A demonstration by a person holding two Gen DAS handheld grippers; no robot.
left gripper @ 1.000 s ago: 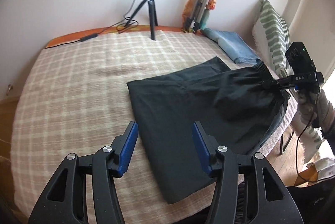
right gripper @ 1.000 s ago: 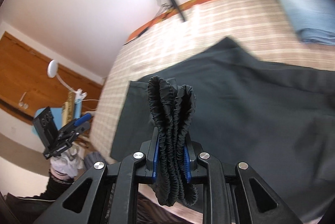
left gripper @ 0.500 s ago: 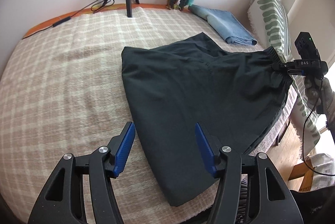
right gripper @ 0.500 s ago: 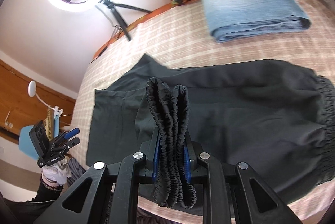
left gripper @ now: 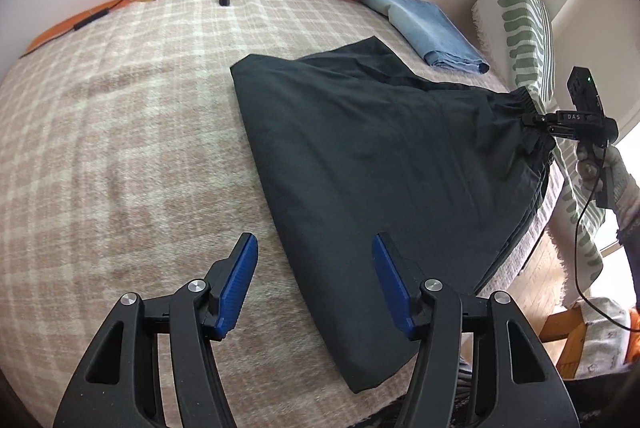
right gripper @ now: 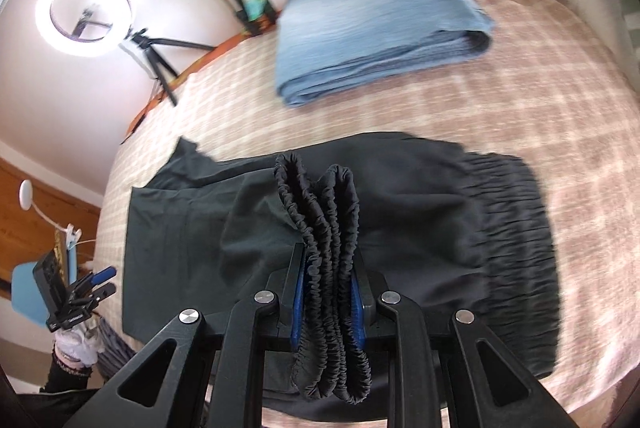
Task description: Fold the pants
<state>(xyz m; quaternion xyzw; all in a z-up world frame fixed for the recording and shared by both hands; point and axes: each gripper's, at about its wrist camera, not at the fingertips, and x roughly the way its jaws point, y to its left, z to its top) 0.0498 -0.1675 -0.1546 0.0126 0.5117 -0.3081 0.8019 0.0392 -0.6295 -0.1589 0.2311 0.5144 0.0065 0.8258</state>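
Observation:
Black pants [left gripper: 360, 164] lie spread across the checked bed cover [left gripper: 120, 132], leg hems toward the near left, waist at the right edge. My left gripper [left gripper: 314, 284] is open and empty, hovering above the near leg edge. My right gripper [right gripper: 327, 292] is shut on the bunched elastic waistband [right gripper: 320, 212], holding it up off the bed; it also shows in the left wrist view [left gripper: 532, 118]. The rest of the waistband [right gripper: 516, 228] lies gathered on the cover.
Folded blue jeans [right gripper: 380, 24] lie at the far side of the bed. A ring light on a tripod [right gripper: 82, 12] stands at the bed's back edge. A striped green pillow [left gripper: 528, 40] leans at the right. The bed edge and wooden floor [left gripper: 532, 276] are right.
My right gripper has pulled the waistband further right and lower, stretching the pants flatter. My left gripper has dropped closer to the near leg edge.

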